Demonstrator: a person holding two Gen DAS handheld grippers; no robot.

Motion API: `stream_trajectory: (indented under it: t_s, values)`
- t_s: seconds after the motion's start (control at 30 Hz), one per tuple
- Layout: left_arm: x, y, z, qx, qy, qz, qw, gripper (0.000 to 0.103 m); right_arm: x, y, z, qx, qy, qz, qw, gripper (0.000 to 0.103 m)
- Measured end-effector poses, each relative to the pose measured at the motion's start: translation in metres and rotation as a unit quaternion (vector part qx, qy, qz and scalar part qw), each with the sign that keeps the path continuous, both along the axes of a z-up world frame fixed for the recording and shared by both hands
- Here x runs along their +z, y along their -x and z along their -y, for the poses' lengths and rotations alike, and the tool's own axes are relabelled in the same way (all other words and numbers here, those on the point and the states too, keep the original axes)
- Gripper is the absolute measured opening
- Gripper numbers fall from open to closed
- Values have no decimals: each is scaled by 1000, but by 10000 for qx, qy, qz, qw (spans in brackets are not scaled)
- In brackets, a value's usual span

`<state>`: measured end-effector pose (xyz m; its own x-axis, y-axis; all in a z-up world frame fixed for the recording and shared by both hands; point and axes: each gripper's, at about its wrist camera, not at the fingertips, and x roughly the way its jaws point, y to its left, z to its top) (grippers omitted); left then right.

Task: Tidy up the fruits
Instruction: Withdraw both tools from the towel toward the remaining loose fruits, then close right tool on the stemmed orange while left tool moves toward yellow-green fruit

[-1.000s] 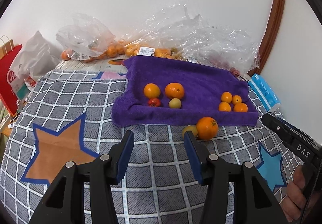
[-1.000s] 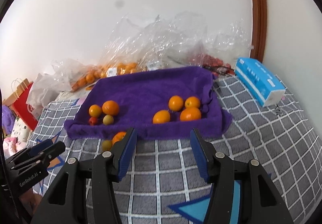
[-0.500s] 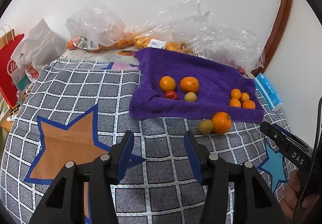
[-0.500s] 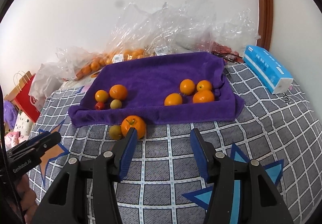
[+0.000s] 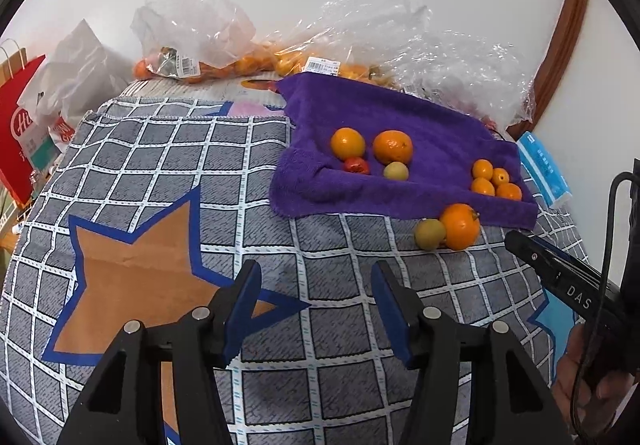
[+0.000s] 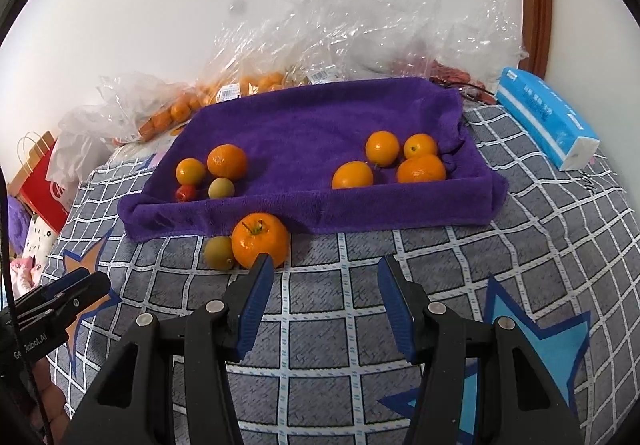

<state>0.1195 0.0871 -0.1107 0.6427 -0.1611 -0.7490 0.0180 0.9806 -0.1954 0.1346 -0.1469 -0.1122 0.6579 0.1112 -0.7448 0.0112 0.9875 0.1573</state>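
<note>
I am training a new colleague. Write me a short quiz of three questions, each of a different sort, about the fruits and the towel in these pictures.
1. True or false: every fruit lies on the purple towel.
2. Multiple choice: how many fruits are in the group at the towel's right end? A) two B) four C) six
3. Fill in: the red fruit lies in the group at the towel's ____ end.

Key
1. False: the big orange and a green fruit lie on the checked cloth, just in front of the towel.
2. B
3. left
</note>
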Motion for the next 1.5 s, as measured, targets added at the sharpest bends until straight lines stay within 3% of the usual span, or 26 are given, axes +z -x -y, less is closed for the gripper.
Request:
stream_trajectory:
  t_s: [0.5, 0.73, 1.13, 1.23, 1.33, 1.5]
  values:
    - [-11, -7, -14, 99, 136, -230, 9996, 56, -13, -23, -13, 93, -5, -83, 9999, 55]
    - [-10, -8, -13, 84, 205, -206, 9995, 56, -12, -25, -18, 295, -369, -125, 9988, 55]
    - [-6, -12, -16, 125, 180, -236, 9995, 57, -25, -44, -35, 594, -510, -288, 9965, 55]
    - [-6, -13, -12, 92, 206, -263, 9994, 57, -22, -42, -36, 691, -648, -213, 9953, 42]
    - [-5, -12, -7, 66, 109, -253, 9996, 57, -19, -38, -35, 623, -425, -166, 9970, 42]
    - [-3, -11, 0, 32, 34, -211, 9998, 57, -10, -23, -10, 440, -471, -84, 9979, 42]
